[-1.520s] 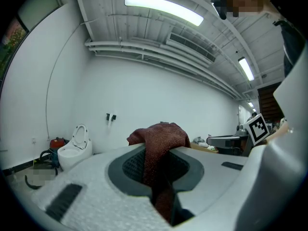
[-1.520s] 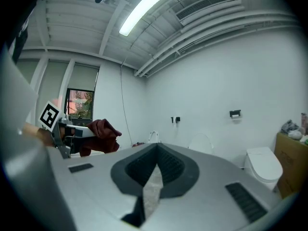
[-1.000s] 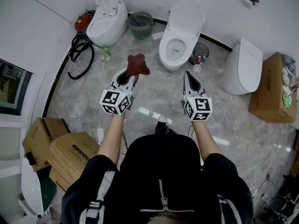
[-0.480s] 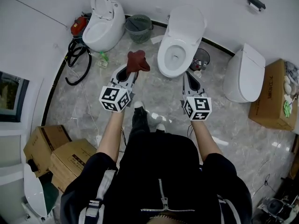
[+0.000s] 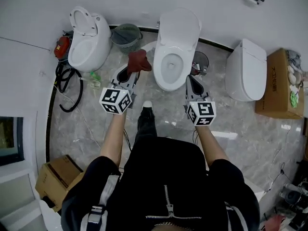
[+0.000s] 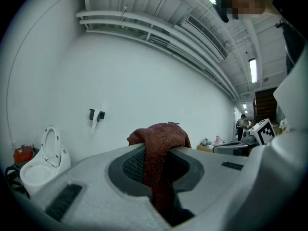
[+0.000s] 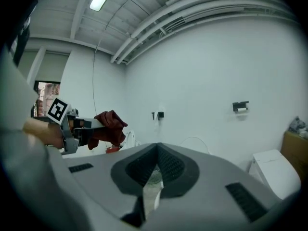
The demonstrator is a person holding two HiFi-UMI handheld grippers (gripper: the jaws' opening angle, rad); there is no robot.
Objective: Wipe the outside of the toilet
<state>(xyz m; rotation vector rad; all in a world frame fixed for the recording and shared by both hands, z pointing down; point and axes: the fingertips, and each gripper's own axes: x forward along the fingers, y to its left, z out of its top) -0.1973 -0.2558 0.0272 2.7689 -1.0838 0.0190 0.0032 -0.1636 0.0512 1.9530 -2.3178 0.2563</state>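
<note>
Bright even ceiling light (image 6: 253,70); fisheye edges dark; near gripper bodies perhaps soft-focus.

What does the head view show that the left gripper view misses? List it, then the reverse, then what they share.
Only the head view: the open toilet, the closed toilet, the basket and the floor. Only the left gripper view: the ceiling pipes and a ceiling light. Both: the cloth clamped in the left gripper, and the lid-up toilet.
</note>
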